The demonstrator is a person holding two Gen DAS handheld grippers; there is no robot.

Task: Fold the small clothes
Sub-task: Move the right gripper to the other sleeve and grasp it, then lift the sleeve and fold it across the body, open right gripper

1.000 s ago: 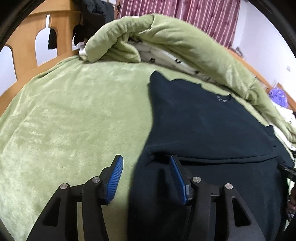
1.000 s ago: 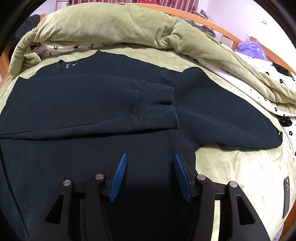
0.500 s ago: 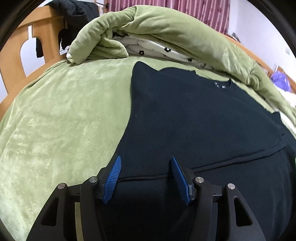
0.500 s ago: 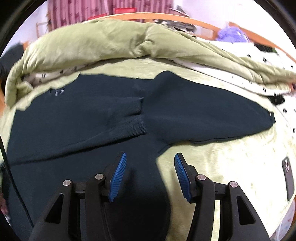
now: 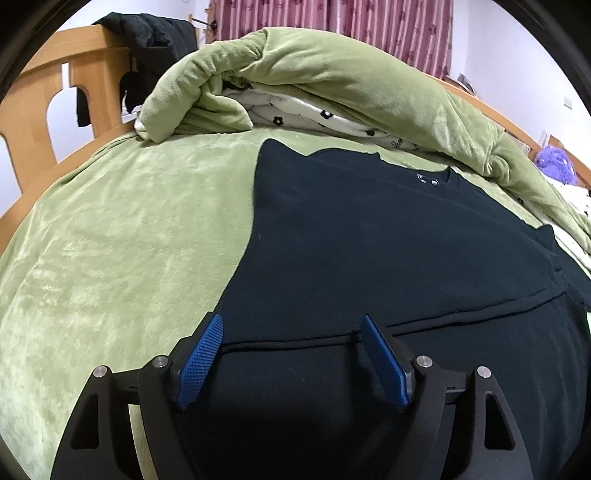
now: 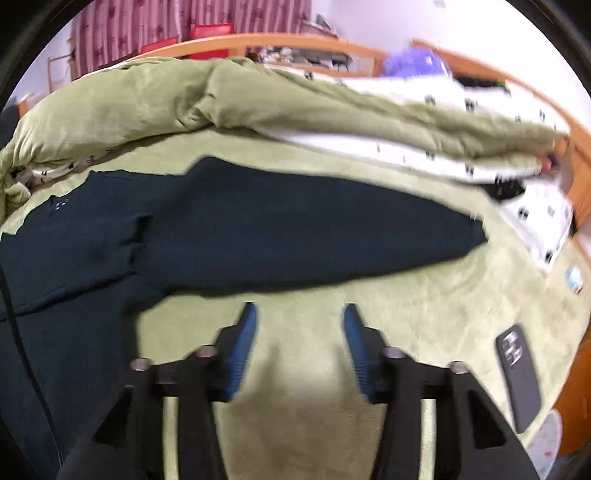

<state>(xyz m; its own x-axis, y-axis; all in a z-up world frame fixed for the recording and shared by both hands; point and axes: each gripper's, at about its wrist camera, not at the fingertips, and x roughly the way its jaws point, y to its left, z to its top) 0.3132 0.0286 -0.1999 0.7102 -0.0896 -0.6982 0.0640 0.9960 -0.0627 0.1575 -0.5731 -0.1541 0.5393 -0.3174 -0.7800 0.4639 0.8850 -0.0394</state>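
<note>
- A dark sweater (image 5: 369,236) lies flat on a bed covered by a green plush blanket (image 5: 110,240). Its neckline, with a small white label (image 5: 428,180), points toward the far side of the bed.
- One sleeve is folded across the sweater's front; its ribbed cuff (image 6: 136,236) rests on the chest. The other sleeve (image 6: 332,236) stretches straight out over the blanket, away from the body.
- My left gripper (image 5: 291,354) hangs low over the near part of the sweater, beside its left edge. Its blue fingers (image 5: 201,354) stand wide apart and have just been opening. Dark cloth lies beneath the gap, but the pads press on nothing.
- My right gripper (image 6: 299,347) hovers over bare green blanket, just in front of the outstretched sleeve. Its fingers (image 6: 242,350) have just been closing, yet a clear gap remains and nothing sits between them. This view is blurred.
- A rolled green quilt (image 5: 332,85) with a white flower-print lining lies along the far side of the bed, behind the sweater.
- A dark phone (image 6: 517,373) lies on the blanket well to the right of my right gripper.
- A wooden bed frame (image 5: 44,92) stands at the far left, with dark clothing (image 5: 147,37) draped over it. Striped pink curtains (image 5: 332,22) hang behind.
</note>
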